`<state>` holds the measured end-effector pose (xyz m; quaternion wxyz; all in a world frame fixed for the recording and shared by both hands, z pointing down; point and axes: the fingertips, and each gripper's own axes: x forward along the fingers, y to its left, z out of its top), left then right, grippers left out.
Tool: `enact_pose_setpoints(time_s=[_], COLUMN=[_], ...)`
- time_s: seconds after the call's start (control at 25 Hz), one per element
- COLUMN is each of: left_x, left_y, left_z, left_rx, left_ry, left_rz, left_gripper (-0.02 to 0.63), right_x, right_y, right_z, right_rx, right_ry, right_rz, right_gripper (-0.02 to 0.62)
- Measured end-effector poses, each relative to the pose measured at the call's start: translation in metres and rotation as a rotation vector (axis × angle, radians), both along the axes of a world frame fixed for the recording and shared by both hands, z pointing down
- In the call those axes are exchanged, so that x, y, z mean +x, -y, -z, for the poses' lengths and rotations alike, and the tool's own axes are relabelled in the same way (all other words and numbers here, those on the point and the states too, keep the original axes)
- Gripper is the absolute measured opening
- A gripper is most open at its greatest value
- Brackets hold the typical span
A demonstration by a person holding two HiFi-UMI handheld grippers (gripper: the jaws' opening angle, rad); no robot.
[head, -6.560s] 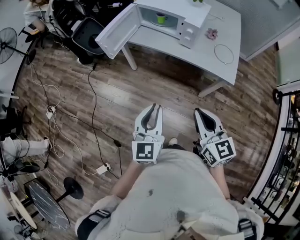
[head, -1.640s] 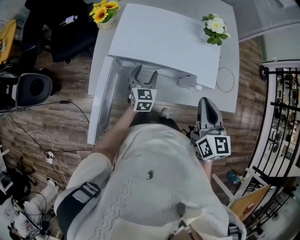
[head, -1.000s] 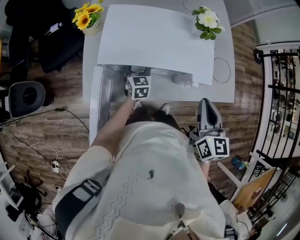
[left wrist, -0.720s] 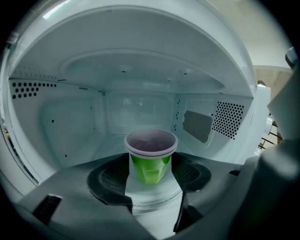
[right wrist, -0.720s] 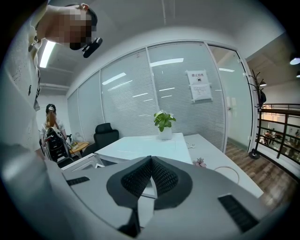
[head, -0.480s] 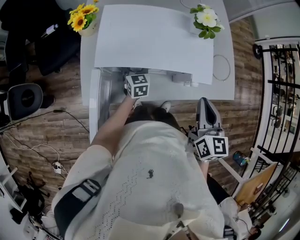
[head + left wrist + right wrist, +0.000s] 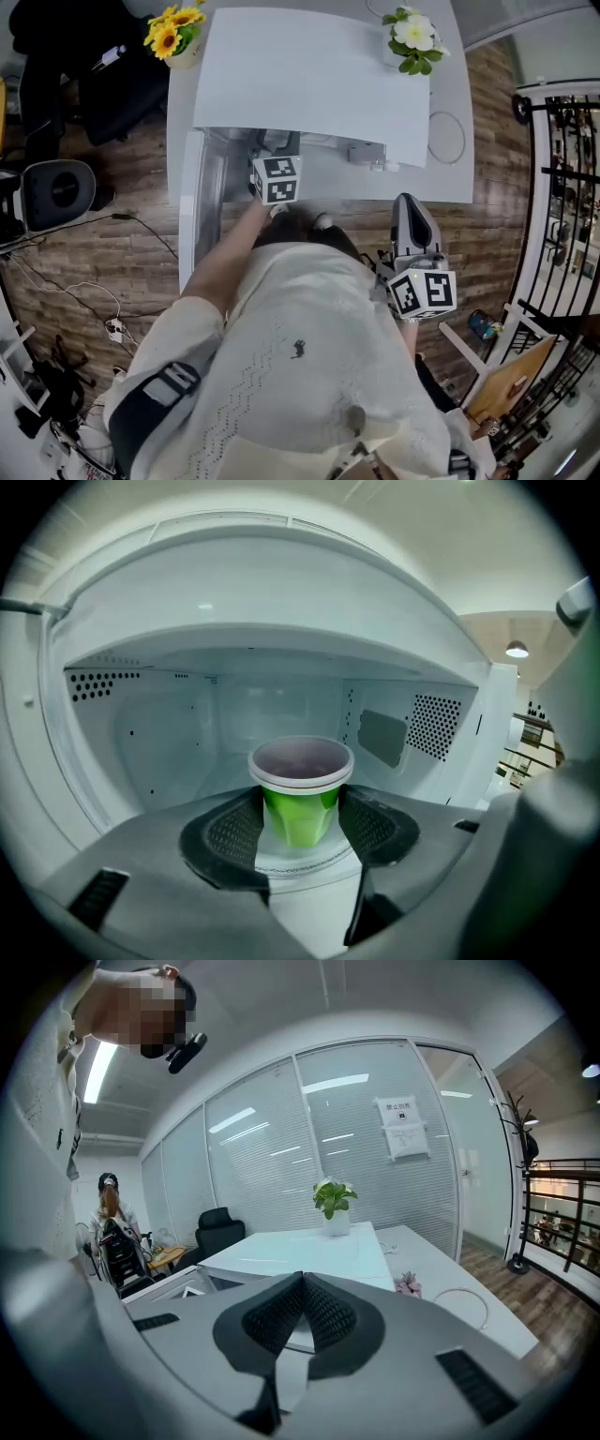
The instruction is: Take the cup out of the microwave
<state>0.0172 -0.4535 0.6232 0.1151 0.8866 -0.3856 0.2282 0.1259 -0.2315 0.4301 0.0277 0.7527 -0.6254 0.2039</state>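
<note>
A green cup with a white rim stands upright on the turntable inside the open white microwave. My left gripper reaches into the cavity. Its jaws have just been closing, and both black pads now press on the cup's sides below the rim. In the head view only that gripper's marker cube and back show at the microwave's mouth; the cup is hidden there. My right gripper hangs shut and empty in front of the table, to the right of the microwave.
The microwave door hangs open to the left. On the white table stand sunflowers, a white-flowered plant and a cable ring. A black railing runs along the right; a chair stands at the left.
From a start far from the table, I have come up to it, and the left gripper has gone into the microwave. Over the last second neither gripper has visibly shifted.
</note>
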Motion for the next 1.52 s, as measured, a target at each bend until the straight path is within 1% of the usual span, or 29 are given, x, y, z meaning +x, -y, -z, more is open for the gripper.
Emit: enact_pose_setpoints(time_s=[0.48, 0.72, 0.8, 0.92, 1.2, 1.4, 1.52], left_x=[-0.015, -0.024, -0.029, -0.035, -0.039, -0.044, -0.045], left_y=[-0.056, -0.098, -0.111, -0.131, -0.178, -0.216, -0.243], left_z=[0.021, 0.036, 0.045, 0.059, 0.083, 0.101, 0.11], left_rx=[0.034, 0.023, 0.022, 0.034, 0.087, 0.087, 0.096], left_ry=[0.024, 0.014, 0.002, -0.015, -0.018, -0.053, -0.056], left_rz=[0.035, 0.081, 0.103, 0.122, 0.096, 0.101, 0.106], left_gripper=[0.275, 0.275, 0.275, 0.275, 0.275, 0.275, 0.275], right_x=[0.005, 0.012, 0.012, 0.013, 0.014, 0.014, 0.016], right_y=[-0.029, -0.048, -0.053, -0.061, -0.08, -0.098, -0.114], right_z=[0.005, 0.007, 0.01, 0.012, 0.008, 0.005, 0.004], right_rx=[0.026, 0.026, 0.034, 0.033, 0.036, 0.033, 0.034], right_ry=[0.019, 0.017, 0.012, 0.015, 0.013, 0.016, 0.017], right_rz=[0.12, 0.191, 0.222, 0.241, 0.294, 0.322, 0.337], right_gripper=[0.009, 0.009, 0.009, 0.009, 0.009, 0.009, 0.009])
